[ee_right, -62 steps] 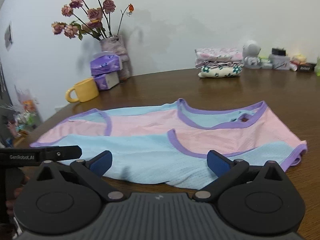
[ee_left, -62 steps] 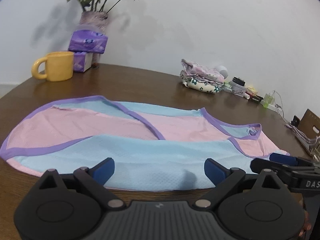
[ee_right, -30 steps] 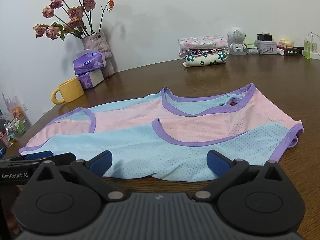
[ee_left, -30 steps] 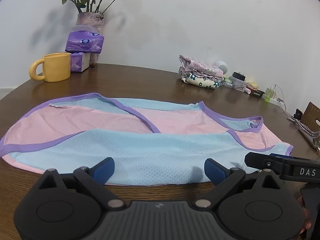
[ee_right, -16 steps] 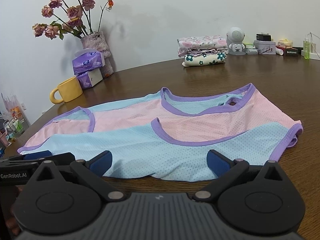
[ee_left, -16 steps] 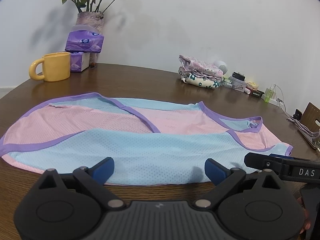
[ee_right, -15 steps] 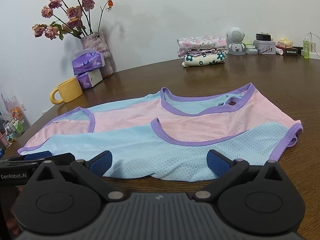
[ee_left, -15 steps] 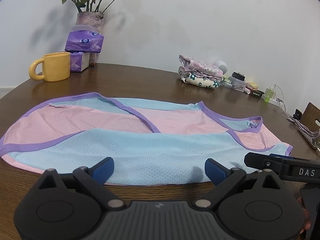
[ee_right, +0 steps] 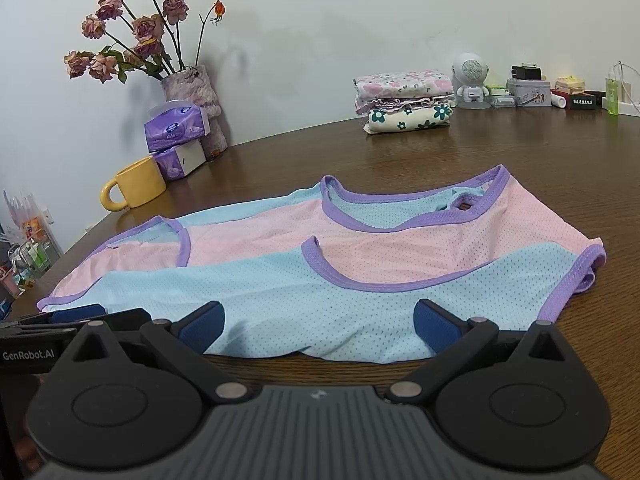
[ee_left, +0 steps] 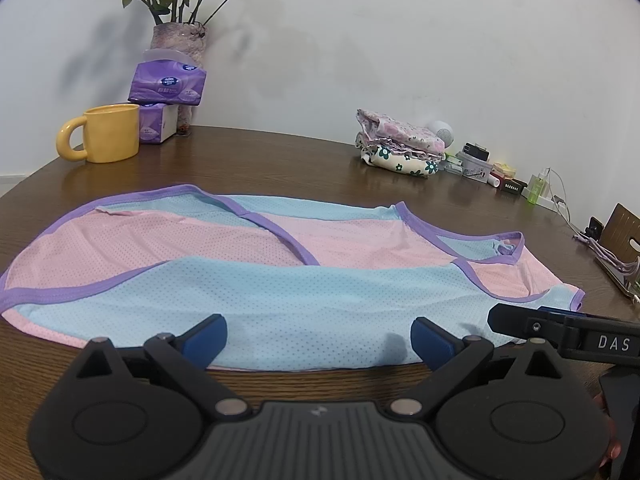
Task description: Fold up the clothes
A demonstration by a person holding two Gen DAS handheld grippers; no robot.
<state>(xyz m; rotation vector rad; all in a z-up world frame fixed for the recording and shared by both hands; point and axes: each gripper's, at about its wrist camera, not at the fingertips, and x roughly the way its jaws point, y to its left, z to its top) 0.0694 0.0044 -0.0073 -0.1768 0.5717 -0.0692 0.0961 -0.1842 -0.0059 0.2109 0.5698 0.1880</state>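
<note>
A pink and light-blue mesh vest [ee_left: 280, 276] with purple trim lies flat on the brown wooden table [ee_left: 280, 160], its near blue panel folded over the pink. My left gripper [ee_left: 316, 338] is open at the vest's near edge, nothing between its blue pads. In the right wrist view the same vest [ee_right: 360, 264] spreads ahead, and my right gripper [ee_right: 318, 328] is open at its near hem, holding nothing. The right gripper's finger shows at the lower right of the left wrist view, and the left gripper's finger at the lower left of the right wrist view.
A yellow mug [ee_left: 106, 134], purple tissue packs [ee_left: 168, 88] and a vase of dried roses [ee_left: 178, 38] stand at the back left. A stack of folded clothes [ee_right: 404, 102] sits at the back by the wall. Small items and a white speaker [ee_right: 472, 76] line the far right.
Both grippers drew back slightly from the vest and then held still. The vest has not moved and both stay open.
</note>
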